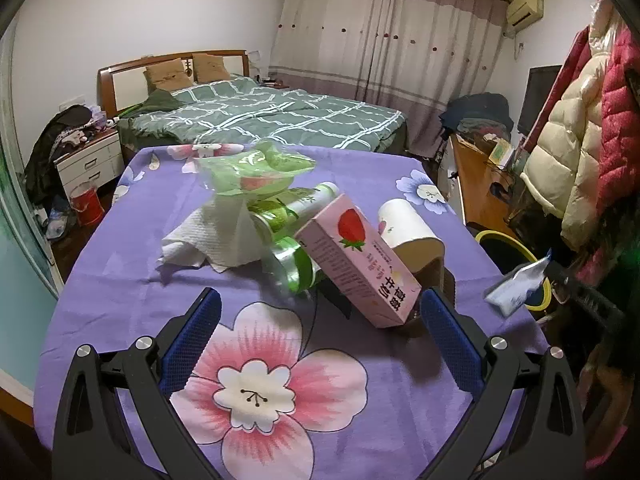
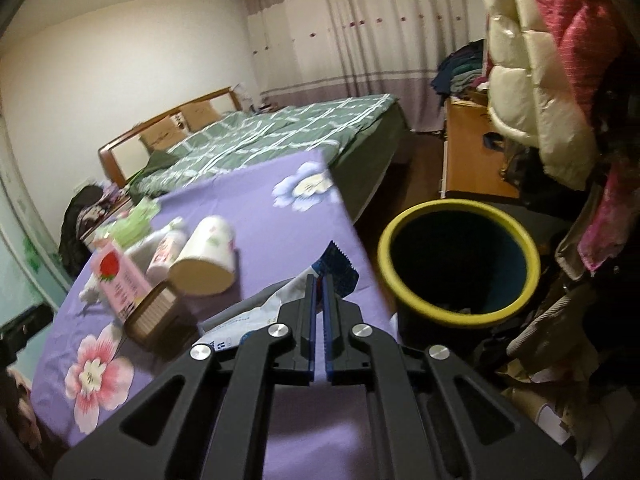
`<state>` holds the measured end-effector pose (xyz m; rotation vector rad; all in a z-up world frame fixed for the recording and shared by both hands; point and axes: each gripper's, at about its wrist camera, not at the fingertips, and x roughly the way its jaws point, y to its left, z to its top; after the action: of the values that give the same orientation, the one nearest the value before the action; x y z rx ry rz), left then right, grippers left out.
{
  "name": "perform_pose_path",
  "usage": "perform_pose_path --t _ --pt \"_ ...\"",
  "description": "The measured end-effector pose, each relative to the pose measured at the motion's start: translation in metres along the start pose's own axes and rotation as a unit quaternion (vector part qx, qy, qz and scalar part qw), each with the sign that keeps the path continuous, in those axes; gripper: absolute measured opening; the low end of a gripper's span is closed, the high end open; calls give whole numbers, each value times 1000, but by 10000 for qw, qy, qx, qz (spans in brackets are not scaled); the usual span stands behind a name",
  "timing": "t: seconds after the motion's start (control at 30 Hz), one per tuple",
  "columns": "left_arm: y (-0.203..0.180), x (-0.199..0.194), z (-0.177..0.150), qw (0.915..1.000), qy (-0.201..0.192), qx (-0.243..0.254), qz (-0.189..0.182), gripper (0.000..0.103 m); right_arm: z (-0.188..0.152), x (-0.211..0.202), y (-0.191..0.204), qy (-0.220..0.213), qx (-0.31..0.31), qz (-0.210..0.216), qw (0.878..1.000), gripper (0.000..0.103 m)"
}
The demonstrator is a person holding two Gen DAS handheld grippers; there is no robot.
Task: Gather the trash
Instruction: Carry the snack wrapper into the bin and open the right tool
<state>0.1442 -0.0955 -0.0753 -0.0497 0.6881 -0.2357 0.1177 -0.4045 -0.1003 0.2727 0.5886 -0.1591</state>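
Observation:
My left gripper (image 1: 320, 306) is open and empty above the purple flowered tablecloth (image 1: 120, 280), just in front of a trash pile. The pile holds a pink strawberry carton (image 1: 356, 256), a green can (image 1: 294, 264), a white paper cup (image 1: 408, 226), crumpled tissue (image 1: 216, 236), a green bottle (image 1: 300, 204) and a green plastic wrapper (image 1: 256, 172). My right gripper (image 2: 318, 280) is shut on a blue and white wrapper (image 2: 336, 272), held at the table's right edge beside the yellow-rimmed bin (image 2: 460, 260). That wrapper (image 1: 516, 286) also shows in the left wrist view.
The bin (image 1: 516, 248) stands on the floor right of the table. A bed (image 1: 272, 116) lies behind the table. Jackets (image 1: 592, 140) hang at right above a wooden desk (image 1: 480, 184). A nightstand (image 1: 88, 160) and red bucket (image 1: 86, 202) stand at left.

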Motion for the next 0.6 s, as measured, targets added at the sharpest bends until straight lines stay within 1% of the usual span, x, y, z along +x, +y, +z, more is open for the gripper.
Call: perform_pose_path --t 0.3,0.5,0.6 --pt "-23 20 0 9995 192 198 -137 98 32 16 -59 -207 374 -587 9974 3" --pt "-38 32 0 9987 319 343 -209 98 47 46 -95 -121 591 -929 9938 3" --pt "-45 39 1 9982 378 399 -237 98 50 66 -109 26 652 -1109 9917 3"
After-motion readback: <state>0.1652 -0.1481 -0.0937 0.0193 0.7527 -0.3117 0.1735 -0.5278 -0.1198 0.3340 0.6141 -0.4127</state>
